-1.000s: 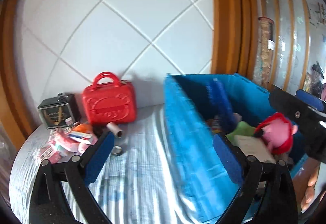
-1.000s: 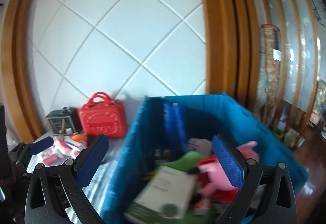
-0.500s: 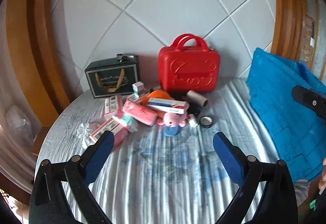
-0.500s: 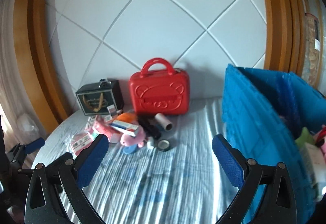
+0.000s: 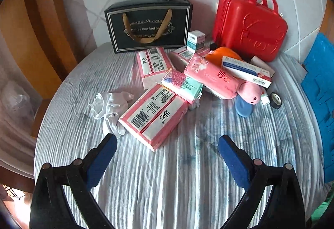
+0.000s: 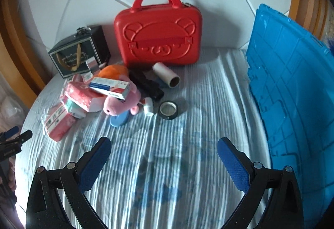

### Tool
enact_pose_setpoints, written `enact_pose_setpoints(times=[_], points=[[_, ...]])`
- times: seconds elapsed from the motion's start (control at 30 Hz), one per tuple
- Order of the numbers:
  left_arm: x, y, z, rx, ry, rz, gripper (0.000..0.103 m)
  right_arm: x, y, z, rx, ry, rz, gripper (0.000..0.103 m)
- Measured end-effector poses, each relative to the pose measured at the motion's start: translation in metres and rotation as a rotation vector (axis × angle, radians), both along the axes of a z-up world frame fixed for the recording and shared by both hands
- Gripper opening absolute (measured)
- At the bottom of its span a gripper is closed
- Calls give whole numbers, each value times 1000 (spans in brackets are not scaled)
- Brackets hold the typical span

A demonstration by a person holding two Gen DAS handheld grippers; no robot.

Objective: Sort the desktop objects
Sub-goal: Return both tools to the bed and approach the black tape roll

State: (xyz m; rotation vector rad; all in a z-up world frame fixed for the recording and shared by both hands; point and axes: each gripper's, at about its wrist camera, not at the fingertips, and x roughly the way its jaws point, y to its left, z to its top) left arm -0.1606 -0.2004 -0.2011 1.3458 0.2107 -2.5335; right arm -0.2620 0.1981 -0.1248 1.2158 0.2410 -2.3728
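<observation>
Nearest in each wrist view, a hand-held gripper hangs over the striped cloth of the counter (image 5: 167, 183): the left hand-held gripper (image 5: 167, 146) and the right hand-held gripper (image 6: 163, 145) both have their blue-padded fingers spread wide, with nothing between them.

Just beyond the left one lies a crumpled white glove (image 5: 110, 108), touching a pink tissue pack (image 5: 154, 116). Three such barcode-labelled pink packs are countable in the left view; the second (image 5: 153, 65) lies farther back and the third (image 5: 181, 54) is partly buried. A mint-and-pink packet (image 5: 182, 85) and a pink floral soft pack (image 5: 210, 75) rest on the heap.

To the right, one pink pig plush (image 6: 122, 101) lies on a blue disc (image 6: 119, 120), with a long white-and-blue carton (image 6: 109, 87) across its back and an orange plush (image 6: 113, 71) behind it. One roll of black tape (image 6: 168, 110) lies flat beside a small white bottle (image 6: 148, 107); a black bundle (image 6: 147, 85) and one white lint roller (image 6: 167, 74) lie behind these. One small teal-and-white box (image 5: 195, 40) stands upright.

At the right edge stands a blue plastic crate (image 6: 292, 91); its inside is not visible from here.

Farthest, against the tiled wall, stand two closed containers: a black gift box (image 5: 148, 25) and a red bear-face case (image 6: 158, 39); their contents are hidden.
</observation>
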Motion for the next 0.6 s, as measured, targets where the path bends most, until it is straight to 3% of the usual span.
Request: enact_pose_setpoints(times=[0.27,0.43,0.6], points=[[-69,-33,-64,-69,-186,-41,99,-79,-36,-68,116,-121,37,103],[-91,-39,-94,-58,-266,-59,100,-114,-55,-107,162,-184,54,103],[-100,-34,-99,-97,-263,-82,103,-131,-63,-135,202,-200,63,103]])
